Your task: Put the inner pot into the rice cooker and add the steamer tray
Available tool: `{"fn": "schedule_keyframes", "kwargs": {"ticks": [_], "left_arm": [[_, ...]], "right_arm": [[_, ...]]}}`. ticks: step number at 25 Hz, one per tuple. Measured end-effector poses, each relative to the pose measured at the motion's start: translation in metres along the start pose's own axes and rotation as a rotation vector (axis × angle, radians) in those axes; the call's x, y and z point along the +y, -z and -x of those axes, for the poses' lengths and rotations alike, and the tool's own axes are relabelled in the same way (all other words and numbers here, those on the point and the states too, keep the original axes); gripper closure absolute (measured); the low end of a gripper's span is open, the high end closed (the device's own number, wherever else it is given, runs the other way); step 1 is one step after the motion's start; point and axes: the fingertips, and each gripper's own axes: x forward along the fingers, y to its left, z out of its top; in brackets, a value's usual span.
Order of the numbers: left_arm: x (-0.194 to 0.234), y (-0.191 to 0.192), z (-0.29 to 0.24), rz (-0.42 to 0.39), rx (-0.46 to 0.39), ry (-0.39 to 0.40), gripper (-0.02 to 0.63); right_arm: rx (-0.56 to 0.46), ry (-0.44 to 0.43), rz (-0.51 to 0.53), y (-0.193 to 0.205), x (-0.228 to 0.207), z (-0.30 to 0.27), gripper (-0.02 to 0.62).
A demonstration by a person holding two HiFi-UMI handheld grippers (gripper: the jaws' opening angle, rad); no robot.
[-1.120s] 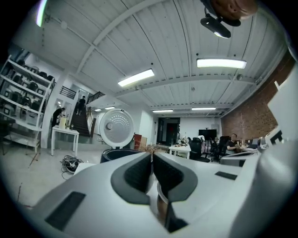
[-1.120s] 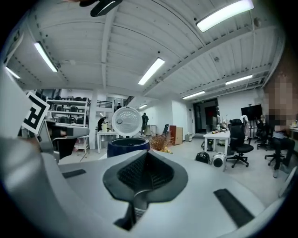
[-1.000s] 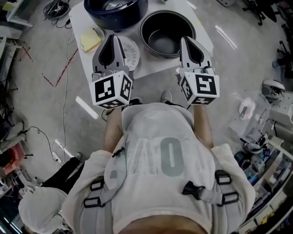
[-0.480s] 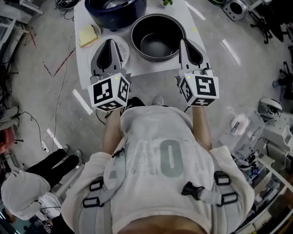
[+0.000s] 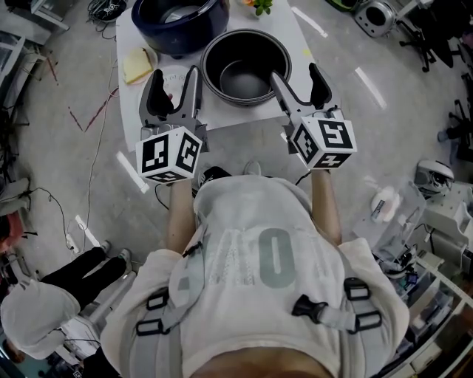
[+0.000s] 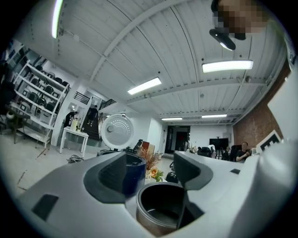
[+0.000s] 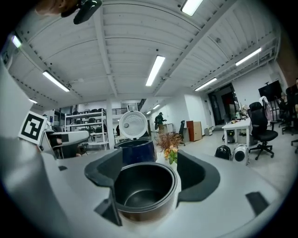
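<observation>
The dark round inner pot [image 5: 244, 66] stands on the white table [image 5: 222, 114], in front of the dark blue rice cooker [image 5: 177, 18], whose white lid [image 7: 133, 124] is up. The flat white steamer tray [image 5: 177, 74] lies left of the pot. My left gripper [image 5: 176, 80] hovers over the tray, its jaws opening with nothing gripped. My right gripper [image 5: 297, 77] is at the pot's near right rim, jaws opening too. In the right gripper view the pot [image 7: 144, 190] shows between the spread jaws, untouched. In the left gripper view the pot [image 6: 160, 209] is ahead and slightly right.
A yellow pad [image 5: 137, 65] lies at the table's left edge. A small bunch of flowers [image 7: 168, 142] stands behind the pot. Cables, shelves and equipment ring the table on the floor. A crouching person in a hood [image 5: 41, 317] is at lower left.
Both grippers were shut and now stand spread. Both have moved forward over the table, the right one up to the pot's rim.
</observation>
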Motion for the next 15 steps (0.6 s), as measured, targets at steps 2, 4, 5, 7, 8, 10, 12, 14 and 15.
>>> {"fn": "schedule_keyframes", "kwargs": {"ticks": [2, 4, 5, 7, 8, 10, 12, 14, 15], "left_arm": [[0.000, 0.001, -0.001, 0.040, -0.010, 0.005, 0.285], [0.003, 0.006, -0.005, 0.098, 0.000, 0.010, 0.264], [0.005, 0.010, -0.006, 0.137, 0.006, 0.013, 0.264], [0.011, 0.019, -0.010, 0.231, 0.020, 0.014, 0.264], [0.014, 0.025, -0.011, 0.282, 0.029, 0.012, 0.264], [0.020, 0.040, -0.015, 0.393, 0.054, 0.003, 0.264], [0.025, 0.059, -0.019, 0.527, 0.088, -0.006, 0.264], [0.028, 0.078, -0.024, 0.680, 0.119, -0.008, 0.265], [0.031, 0.087, -0.026, 0.746, 0.132, -0.011, 0.265]], "right_arm": [[0.008, 0.008, -0.023, 0.004, -0.007, 0.000, 0.236], [0.012, 0.010, -0.074, 0.007, -0.014, 0.000, 0.236], [0.012, 0.012, -0.106, 0.009, -0.017, 0.000, 0.236], [0.016, 0.017, -0.165, 0.014, -0.025, 0.000, 0.236], [0.020, 0.019, -0.193, 0.016, -0.029, -0.001, 0.236], [0.027, 0.020, -0.247, 0.021, -0.037, -0.003, 0.238], [0.033, 0.016, -0.317, 0.027, -0.046, -0.006, 0.239], [0.037, 0.005, -0.412, 0.034, -0.054, -0.012, 0.241], [0.040, -0.002, -0.464, 0.039, -0.057, -0.016, 0.249]]}}
